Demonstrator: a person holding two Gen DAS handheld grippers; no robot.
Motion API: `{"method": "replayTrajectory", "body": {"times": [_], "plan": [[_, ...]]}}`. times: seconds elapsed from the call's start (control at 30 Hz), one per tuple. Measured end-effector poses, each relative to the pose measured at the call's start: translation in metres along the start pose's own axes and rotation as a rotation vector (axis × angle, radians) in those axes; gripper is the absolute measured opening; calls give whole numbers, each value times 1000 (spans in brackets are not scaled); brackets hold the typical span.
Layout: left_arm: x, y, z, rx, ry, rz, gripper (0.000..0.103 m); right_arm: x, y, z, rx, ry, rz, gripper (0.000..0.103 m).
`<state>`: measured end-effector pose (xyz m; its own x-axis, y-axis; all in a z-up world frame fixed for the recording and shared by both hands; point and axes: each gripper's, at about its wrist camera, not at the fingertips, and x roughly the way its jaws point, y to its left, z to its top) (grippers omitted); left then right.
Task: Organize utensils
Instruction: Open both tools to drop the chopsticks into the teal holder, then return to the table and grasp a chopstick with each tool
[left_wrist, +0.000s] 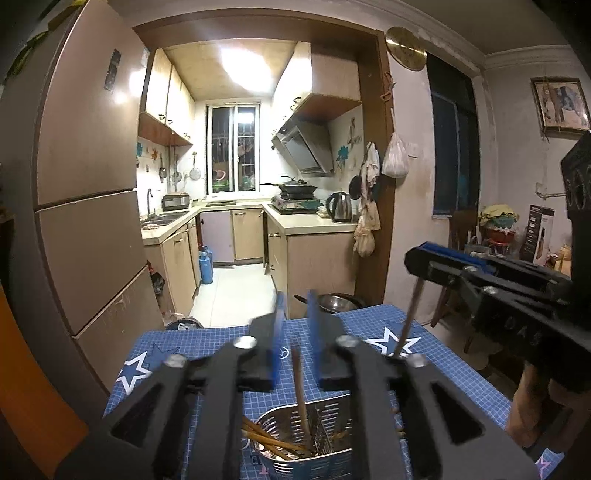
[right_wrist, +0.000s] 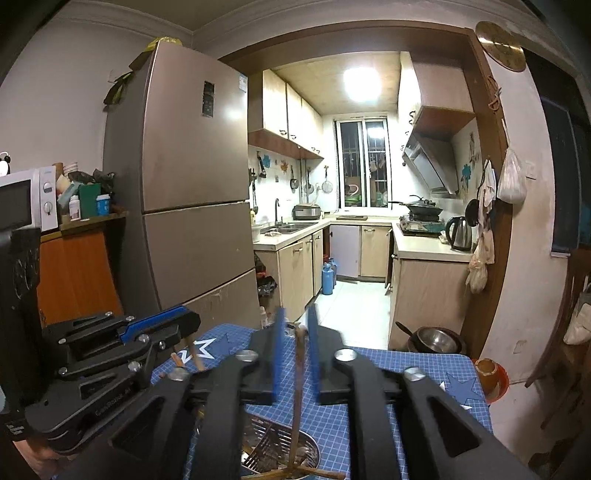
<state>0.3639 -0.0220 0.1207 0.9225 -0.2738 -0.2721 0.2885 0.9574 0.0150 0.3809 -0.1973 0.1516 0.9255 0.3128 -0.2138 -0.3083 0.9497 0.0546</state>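
In the left wrist view my left gripper (left_wrist: 295, 314) hangs over a perforated metal utensil holder (left_wrist: 295, 435) on the blue star-patterned mat (left_wrist: 207, 350). A brown chopstick (left_wrist: 300, 387) stands in the holder and rises between the blue pads (left_wrist: 275, 332) without touching either. Several more chopsticks (left_wrist: 266, 439) lean inside. In the right wrist view my right gripper (right_wrist: 296, 314) is over the same holder (right_wrist: 273, 443). A chopstick (right_wrist: 297, 369) stands upright in the gap, clear of both pads. Each gripper appears in the other's view: the right gripper (left_wrist: 424, 254) and the left gripper (right_wrist: 181, 321).
A steel bowl (right_wrist: 436, 339) sits at the table's far edge, and a small orange bowl (right_wrist: 487, 373) at the right edge. A tall fridge (right_wrist: 184, 184) stands to the left. A wooden chair (left_wrist: 458, 236) is on the right. The kitchen doorway lies straight ahead.
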Motion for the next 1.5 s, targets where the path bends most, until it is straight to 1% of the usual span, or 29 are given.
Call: {"method": "replayTrajectory", "body": {"times": [0.07, 0.13, 0.23, 0.3, 0.33, 0.37, 0.4, 0.43, 0.47, 0.5, 0.53, 0.57, 0.6, 0.63, 0.67, 0.7, 0.77, 0.83, 0.87, 0.93, 0.97, 1.03, 1.1, 1.2, 1.27, 1.33, 1.4, 1.43, 1.5], "plan": [[-2, 1, 0, -7, -8, 9, 34, -5, 0, 2, 0, -10, -2, 20], [-7, 1, 2, -16, -17, 14, 35, -12, 1, 5, -3, -20, -2, 20], [-19, -2, 6, -18, -36, 30, 42, -34, 2, 15, -2, -51, -2, 22], [-41, -7, 9, -15, -64, 42, 45, -66, 2, 22, 0, -74, -2, 25], [-57, -10, 8, -15, -86, 37, 48, -83, 2, 23, -1, -87, 4, 30], [-71, -14, 6, -10, -107, 38, 56, -115, 5, 22, -12, -113, 10, 32], [-100, -22, -1, 8, -144, 53, 65, -138, 5, 18, -20, -131, 12, 35], [-126, -29, -13, 20, -171, 49, 69, -169, 6, 8, -21, -156, 20, 39], [-145, -34, -24, 28, -189, 44, 74, -209, 6, -14, -13, -186, 32, 40], [-174, -43, -48, 44, -215, 47, 78, -231, 7, -32, -18, -195, 36, 41], [-195, -51, -71, 47, -228, 57, 80, -258, 10, -60, -29, -200, 26, 41], [-208, -57, -88, 40, -225, 52, 81, -274, 11, -80, -28, -199, 21, 41], [-227, -68, -120, 43, -215, 48, 81, -291, 11, -113, -21, -175, 17, 40], [-234, -75, -136, 41, -205, 58, 81, -301, 11, -140, -11, -150, 3, 40], [-241, -87, -164, 33, -175, 58, 81, -309, 9, -166, -1, -127, -11, 40], [-243, -96, -181, 33, -150, 57, 81, -314, 6, -197, 21, -92, -27, 40], [-243, -120, -220, 54, -82, 62, 81, -318, -1, -245, 84, -28, -34, 37], [-240, -136, -247, 61, -27, 45, 81, -318, 0, -276, 80, 11, -48, 31], [-239, -146, -260, 76, -8, 55, 81, -316, 1, -291, 79, 35, -48, 30], [-237, -155, -276, 85, 15, 53, 81, -309, 4, -311, 78, 77, -29, 28], [-237, -163, -287, 99, 20, 67, 81, -305, 8, -321, 59, 96, -28, 28], [-232, -169, -301, 112, 49, 83, 81, -299, 12, -335, 40, 127, -21, 25], [-230, -166, -312, 91, 71, 107, 81, -292, 12, -345, 31, 149, -33, 23], [-226, -163, -317, 68, 81, 130, 81, -285, 9, -355, 36, 174, -48, 20], [-224, -165, -320, 70, 85, 127, 81, -280, 6, -359, 46, 187, -56, 17], [-220, -170, -322, 72, 97, 112, 76, -275, 5, -362, 46, 197, -60, 16], [-219, -176, -326, 78, 104, 96, 69, -272, 3, -364, 52, 205, -57, 16], [-217, -178, -327, 82, 108, 89, 68, -271, 3, -363, 53, 206, -56, 16], [-214, -180, -330, 86, 120, 83, 58, -270, 4, -364, 46, 205, -53, 16]]}}
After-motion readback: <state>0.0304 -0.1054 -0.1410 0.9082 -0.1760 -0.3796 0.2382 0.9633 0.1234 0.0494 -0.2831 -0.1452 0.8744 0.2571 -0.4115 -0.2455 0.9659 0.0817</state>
